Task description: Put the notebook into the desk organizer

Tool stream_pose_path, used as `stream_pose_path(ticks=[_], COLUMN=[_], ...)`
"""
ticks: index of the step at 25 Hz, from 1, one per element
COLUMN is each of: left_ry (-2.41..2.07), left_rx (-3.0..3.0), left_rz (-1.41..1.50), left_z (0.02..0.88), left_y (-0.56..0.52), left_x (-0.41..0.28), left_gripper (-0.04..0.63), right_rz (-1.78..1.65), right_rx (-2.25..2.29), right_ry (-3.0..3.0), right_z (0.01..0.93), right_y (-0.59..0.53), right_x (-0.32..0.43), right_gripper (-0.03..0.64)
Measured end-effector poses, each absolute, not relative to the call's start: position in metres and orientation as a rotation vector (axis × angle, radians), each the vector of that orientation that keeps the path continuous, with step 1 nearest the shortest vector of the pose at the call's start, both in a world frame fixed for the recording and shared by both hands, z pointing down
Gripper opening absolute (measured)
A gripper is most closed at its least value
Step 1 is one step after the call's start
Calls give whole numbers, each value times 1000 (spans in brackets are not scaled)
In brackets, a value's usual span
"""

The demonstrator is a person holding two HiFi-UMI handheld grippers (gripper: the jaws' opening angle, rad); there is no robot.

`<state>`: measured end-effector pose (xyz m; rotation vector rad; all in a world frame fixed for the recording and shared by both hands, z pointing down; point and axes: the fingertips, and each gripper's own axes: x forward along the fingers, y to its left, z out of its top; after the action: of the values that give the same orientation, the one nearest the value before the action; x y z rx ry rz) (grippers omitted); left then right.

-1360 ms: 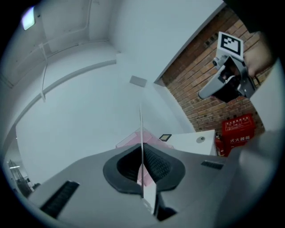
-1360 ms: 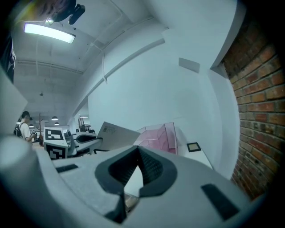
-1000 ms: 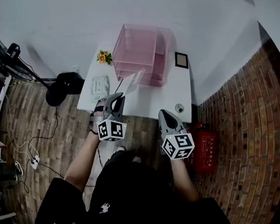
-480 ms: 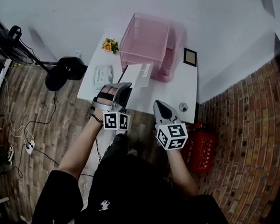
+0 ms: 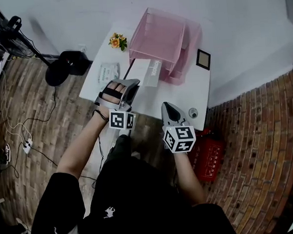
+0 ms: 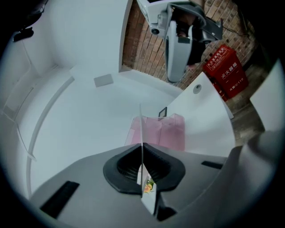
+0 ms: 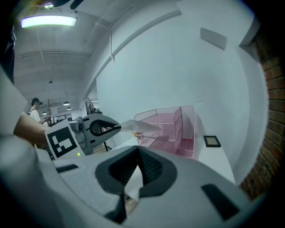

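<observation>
- Over the last second the left gripper [image 5: 130, 85] has carried the notebook [image 5: 144, 71] up the frame, from a steep tilt over the white table [image 5: 155, 102] to a flatter lie; its far edge now reaches the open front of the pink desk organizer [image 5: 161, 35], so I judge the task to be at the insertion step, with the notebook not yet inside
- The left tongs are pinched narrow on the notebook's near edge; the right gripper [image 5: 169, 110] hangs low at the table's near edge, well apart from the notebook, its tongs closed with nothing between them
- The left gripper view shows the notebook [image 6: 142, 133] edge-on, a thin line between the pads, aimed straight at the organizer [image 6: 165, 131]; that line-up is not readable from the head view
- The right gripper view gives the side-on height: the left gripper [image 7: 116, 127] holds the notebook [image 7: 141, 127] clear of the table, its far corner at the organizer's [image 7: 171, 129] tiered front; which tier it meets I cannot tell
- Only the head view shows the flowers [image 5: 116, 41] and the small picture frame [image 5: 202, 59] flanking the organizer
</observation>
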<state>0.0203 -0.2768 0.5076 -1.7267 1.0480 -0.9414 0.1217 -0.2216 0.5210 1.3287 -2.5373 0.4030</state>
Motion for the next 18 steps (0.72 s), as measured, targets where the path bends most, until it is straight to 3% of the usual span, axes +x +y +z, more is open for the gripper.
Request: stream_pose_path(ticks=[18], left_ry=[976], left_rx=[-1972], left_rz=[-1024], left_z=[559], left_y=[-340], left_x=[33], left_gripper=[12], right_rz=[464], right_rx=[1410], right_ry=[-2480], right_z=[531], right_y=[-256], right_x=[138], right_gripper=[2])
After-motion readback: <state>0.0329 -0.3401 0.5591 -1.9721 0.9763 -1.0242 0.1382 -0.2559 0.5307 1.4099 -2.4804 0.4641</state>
